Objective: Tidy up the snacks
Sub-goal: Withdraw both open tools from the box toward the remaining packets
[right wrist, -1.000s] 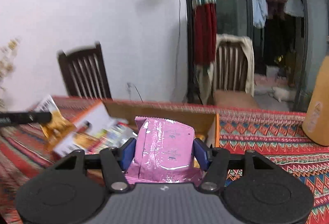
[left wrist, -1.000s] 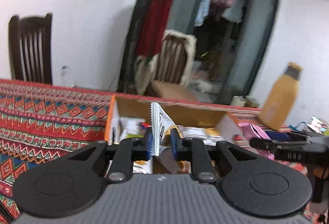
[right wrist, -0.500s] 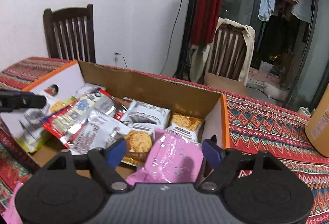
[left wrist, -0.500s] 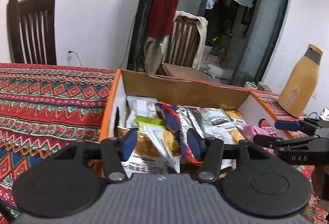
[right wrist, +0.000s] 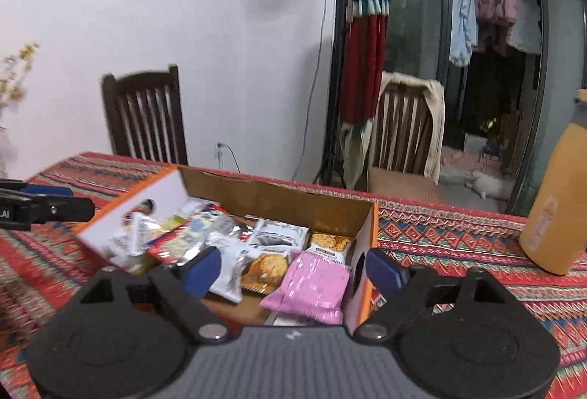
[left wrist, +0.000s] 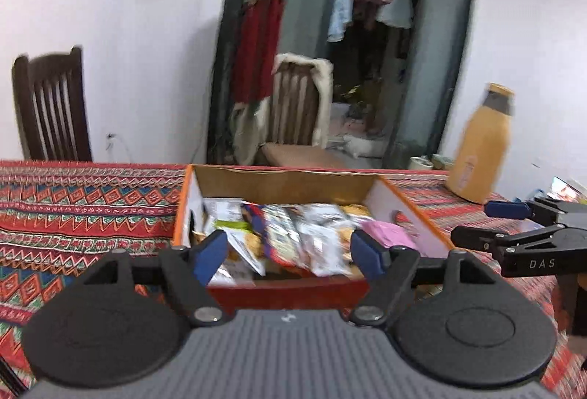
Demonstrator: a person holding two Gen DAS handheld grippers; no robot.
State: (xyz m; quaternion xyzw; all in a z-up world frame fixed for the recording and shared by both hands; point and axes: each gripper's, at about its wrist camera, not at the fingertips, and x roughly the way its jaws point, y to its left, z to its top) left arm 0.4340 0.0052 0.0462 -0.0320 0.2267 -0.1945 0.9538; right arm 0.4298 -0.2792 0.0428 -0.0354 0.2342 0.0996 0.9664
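Left view: my left gripper (left wrist: 290, 252) hangs at the near edge of the box (left wrist: 279, 184), jaws opening, nothing between them. Snacks (left wrist: 293, 234) lie piled inside, where they belong. Motion blur kills the labels. My right gripper (left wrist: 510, 226) pokes in at right, partly cut off.

Right view: right gripper (right wrist: 293, 270), jaws opening, empty; pink pack (right wrist: 312, 285) lies in the box's near right corner. Lower packs are buried. Bottle (right wrist: 550, 212) at far right is clipped by the frame.
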